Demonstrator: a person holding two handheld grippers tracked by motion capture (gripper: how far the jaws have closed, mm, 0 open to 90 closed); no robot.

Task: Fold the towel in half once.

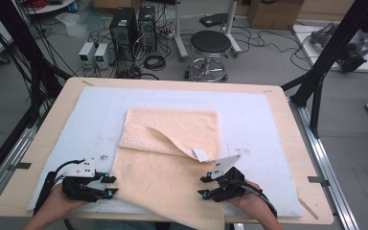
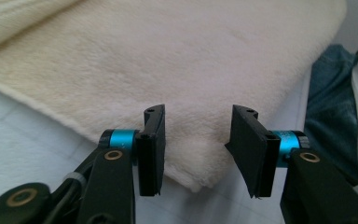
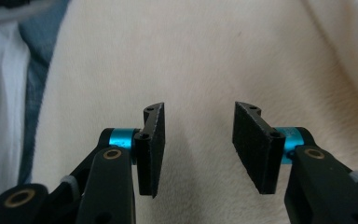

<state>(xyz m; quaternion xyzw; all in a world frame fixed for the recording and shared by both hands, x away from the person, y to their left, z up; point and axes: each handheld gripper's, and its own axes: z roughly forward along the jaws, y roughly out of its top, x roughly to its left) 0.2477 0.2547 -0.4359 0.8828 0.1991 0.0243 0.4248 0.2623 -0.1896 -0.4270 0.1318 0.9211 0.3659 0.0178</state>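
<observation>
A cream towel (image 1: 172,143) lies on the pale mat (image 1: 91,120), its near edge hanging over the table's front. A flap with a patterned band (image 1: 141,136) and a white label (image 1: 200,154) is folded across its middle. My left gripper (image 1: 109,185) is at the towel's near left edge, open. In the left gripper view the towel (image 2: 177,60) has a corner lying between the jaws of the left gripper (image 2: 198,149), and the pads do not touch it. My right gripper (image 1: 202,186) stands open over the towel's near right part. In the right gripper view the towel (image 3: 205,56) lies beyond the right gripper (image 3: 198,149).
The wooden table (image 1: 297,143) ends just in front of both hands. On the floor beyond stand a round stool (image 1: 210,45), computer towers (image 1: 133,28) and small power units (image 1: 95,51) among cables. Black frame posts (image 1: 326,57) rise at the right and left.
</observation>
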